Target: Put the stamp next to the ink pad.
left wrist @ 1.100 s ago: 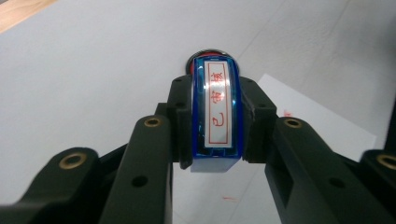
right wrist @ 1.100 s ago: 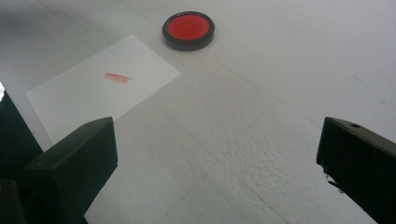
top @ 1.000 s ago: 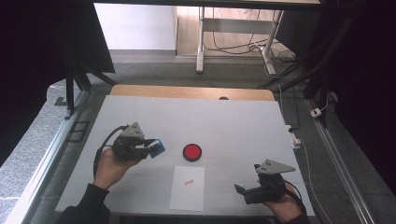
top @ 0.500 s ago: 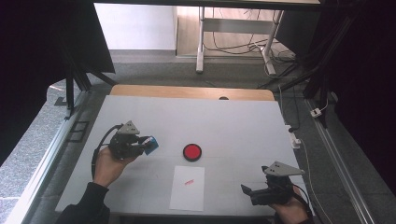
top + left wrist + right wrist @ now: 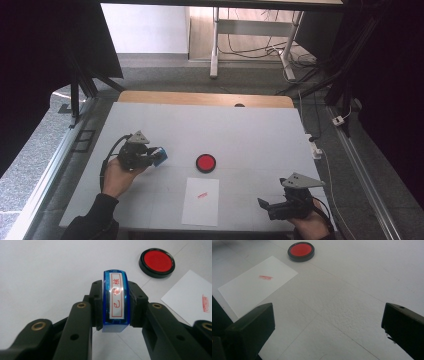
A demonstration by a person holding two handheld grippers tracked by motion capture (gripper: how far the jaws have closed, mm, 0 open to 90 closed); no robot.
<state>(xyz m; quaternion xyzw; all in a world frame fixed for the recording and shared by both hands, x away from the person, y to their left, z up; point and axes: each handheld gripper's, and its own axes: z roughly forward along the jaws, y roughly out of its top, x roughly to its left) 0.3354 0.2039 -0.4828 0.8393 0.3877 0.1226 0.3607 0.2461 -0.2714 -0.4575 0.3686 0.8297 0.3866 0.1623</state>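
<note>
Nearest, the right tool (image 5: 274,207) sits low at the surface's (image 5: 250,130) front edge, jaws spread wide with nothing between them. Left of it lies a stamped paper (image 5: 201,201), then the red ink pad (image 5: 205,163). Farther left, the left tool (image 5: 115,305) pinches a blue stamp (image 5: 115,300) squarely between its jaws, above the surface.

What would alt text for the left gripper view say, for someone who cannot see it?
Two black jaws of the left gripper clamp a blue plastic stamp labelled with red characters. Beyond it, on the white table, lie a round red ink pad and a white paper sheet bearing a red imprint.
</note>
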